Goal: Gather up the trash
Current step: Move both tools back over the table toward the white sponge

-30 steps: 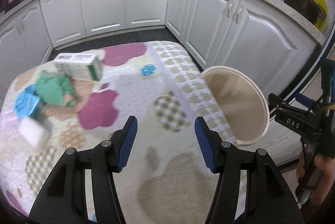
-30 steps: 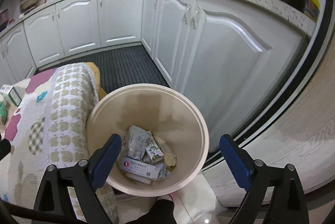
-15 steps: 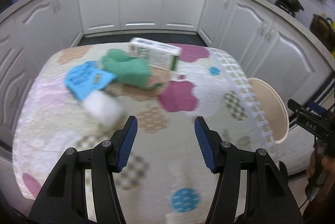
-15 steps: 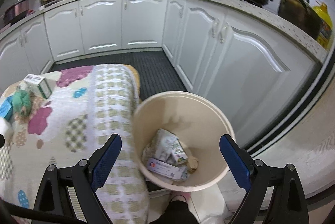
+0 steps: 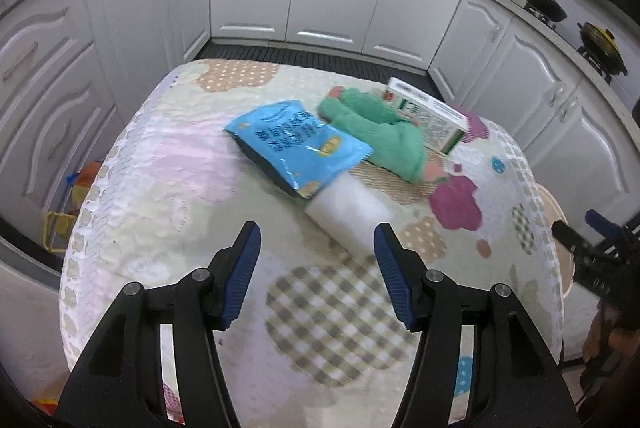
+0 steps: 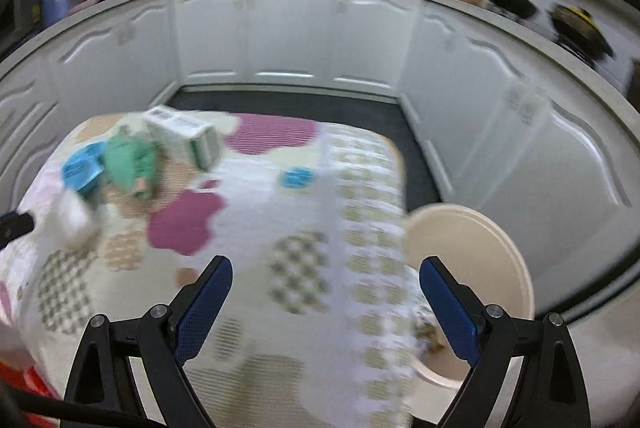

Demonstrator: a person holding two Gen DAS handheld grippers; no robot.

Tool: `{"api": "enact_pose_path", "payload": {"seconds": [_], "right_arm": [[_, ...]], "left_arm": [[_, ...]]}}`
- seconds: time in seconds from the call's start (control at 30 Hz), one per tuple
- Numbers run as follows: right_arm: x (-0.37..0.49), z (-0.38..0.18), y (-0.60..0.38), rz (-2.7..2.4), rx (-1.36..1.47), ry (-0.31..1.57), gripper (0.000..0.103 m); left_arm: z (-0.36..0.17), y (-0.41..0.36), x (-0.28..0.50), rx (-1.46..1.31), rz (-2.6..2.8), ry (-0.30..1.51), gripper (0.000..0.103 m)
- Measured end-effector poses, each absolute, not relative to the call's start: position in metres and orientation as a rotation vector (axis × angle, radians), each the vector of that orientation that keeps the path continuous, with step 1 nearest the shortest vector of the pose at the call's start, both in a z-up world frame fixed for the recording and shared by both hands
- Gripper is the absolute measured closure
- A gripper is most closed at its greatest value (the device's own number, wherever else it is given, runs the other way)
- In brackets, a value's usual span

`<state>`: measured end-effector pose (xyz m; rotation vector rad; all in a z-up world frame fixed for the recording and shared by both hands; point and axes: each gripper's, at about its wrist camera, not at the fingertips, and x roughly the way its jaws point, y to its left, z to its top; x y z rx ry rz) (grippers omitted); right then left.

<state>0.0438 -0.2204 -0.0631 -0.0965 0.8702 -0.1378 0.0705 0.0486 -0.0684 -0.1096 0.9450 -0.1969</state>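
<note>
On the patterned tablecloth (image 5: 168, 187) lie a blue snack bag (image 5: 298, 143), a white roll (image 5: 350, 209) partly under it, a green crumpled cloth (image 5: 380, 125) and a white-and-green carton (image 5: 428, 117). My left gripper (image 5: 316, 270) is open and empty, just short of the white roll. My right gripper (image 6: 326, 304) is open and empty above the table's right part. In the blurred right wrist view the same trash shows at far left: bag (image 6: 80, 167), cloth (image 6: 130, 157), carton (image 6: 184, 135), roll (image 6: 74, 216). The cream trash bin (image 6: 472, 260) stands right of the table.
White kitchen cabinets (image 5: 332, 7) curve around the table. Pots sit on the counter at right (image 5: 600, 43). The bin's rim (image 5: 554, 203) peeks past the table's right edge. The right gripper's body (image 5: 596, 256) shows at far right. Items lie on the floor at left (image 5: 76, 195).
Both grippers have swung left, away from the bin and toward the trash on the table. The left gripper is now close to the white roll. The bin has slid to the right.
</note>
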Motion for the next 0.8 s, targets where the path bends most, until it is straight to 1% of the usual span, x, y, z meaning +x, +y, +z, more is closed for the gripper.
{"api": "enact_pose_path", "payload": {"seconds": [0.17, 0.4, 0.63, 0.67, 0.7, 0.73, 0.77, 0.8], "right_arm": [[0.065, -0.073, -0.185, -0.063, -0.17, 0.894, 0.014], [0.085, -0.083, -0.173, 0.001, -0.133, 0.925, 0.014], [0.098, -0.088, -0.171, 0.039, -0.11, 0.947, 0.014], [0.099, -0.088, -0.17, 0.048, -0.106, 0.948, 0.014], [0.101, -0.087, -0.168, 0.058, -0.103, 0.947, 0.016], [0.102, -0.086, -0.165, 0.075, -0.098, 0.948, 0.019], [0.104, -0.086, -0.163, 0.09, -0.094, 0.949, 0.021], [0.107, -0.086, -0.159, 0.106, -0.092, 0.95, 0.021]], "left_arm": [[-0.076, 0.053, 0.085, -0.167, -0.224, 0.986, 0.043], [-0.091, 0.035, 0.099, -0.22, -0.206, 1.001, 0.042], [-0.114, 0.021, 0.114, -0.274, -0.186, 1.023, 0.043], [-0.115, 0.022, 0.115, -0.285, -0.195, 1.021, 0.044], [-0.114, 0.024, 0.114, -0.289, -0.202, 1.016, 0.053], [-0.113, 0.026, 0.114, -0.286, -0.207, 1.013, 0.058], [-0.111, 0.029, 0.113, -0.283, -0.214, 1.011, 0.059], [-0.109, 0.032, 0.112, -0.283, -0.224, 1.006, 0.064]]}}
